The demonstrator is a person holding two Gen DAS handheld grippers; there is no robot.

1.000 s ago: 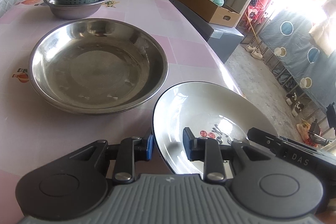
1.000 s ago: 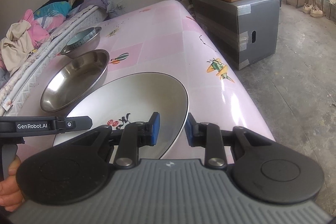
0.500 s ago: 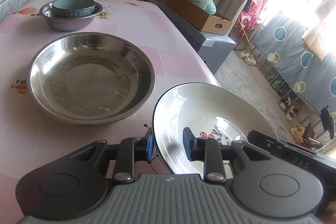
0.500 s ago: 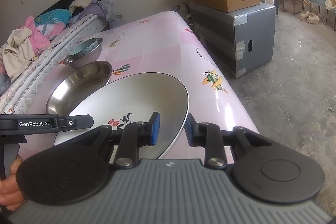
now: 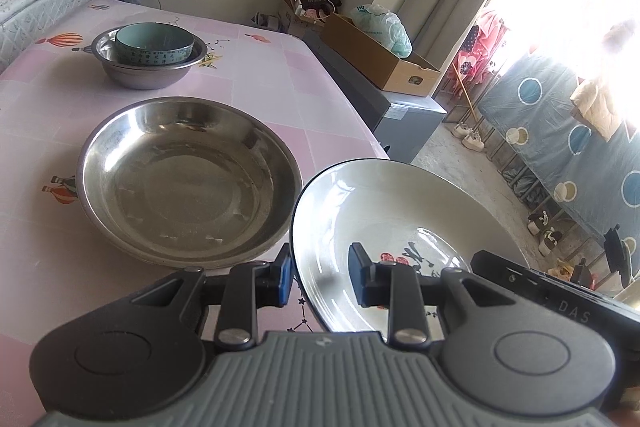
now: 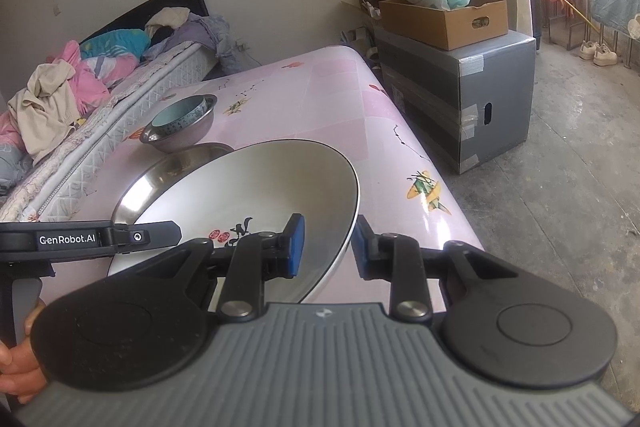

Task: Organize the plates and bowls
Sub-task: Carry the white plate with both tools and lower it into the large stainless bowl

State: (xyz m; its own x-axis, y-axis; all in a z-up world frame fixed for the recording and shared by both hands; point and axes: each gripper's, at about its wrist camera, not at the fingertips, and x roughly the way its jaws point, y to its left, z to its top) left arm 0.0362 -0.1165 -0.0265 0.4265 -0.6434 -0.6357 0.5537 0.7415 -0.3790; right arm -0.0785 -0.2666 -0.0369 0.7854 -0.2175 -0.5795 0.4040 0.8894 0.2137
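A: Looking along the left gripper (image 5: pixel 320 277), its jaws are clamped on the near rim of the white plate (image 5: pixel 396 215), held just beside the large steel basin (image 5: pixel 188 179).
B: And farther back?
A: A teal bowl (image 5: pixel 154 43) sits inside a small steel bowl (image 5: pixel 148 61) on the pink table (image 5: pixel 280 83). A cardboard box (image 5: pixel 376 57) holding a plastic bag (image 5: pixel 382 27) rests on a grey cabinet (image 5: pixel 404 115).
B: The right view?
A: The right gripper (image 6: pixel 328 245) pinches the plate's (image 6: pixel 248 187) opposite rim, one pad inside, one outside. The plate overlaps the basin (image 6: pixel 160 179); a bed (image 6: pixel 100 87) with heaped clothes flanks the table (image 6: pixel 320 107).
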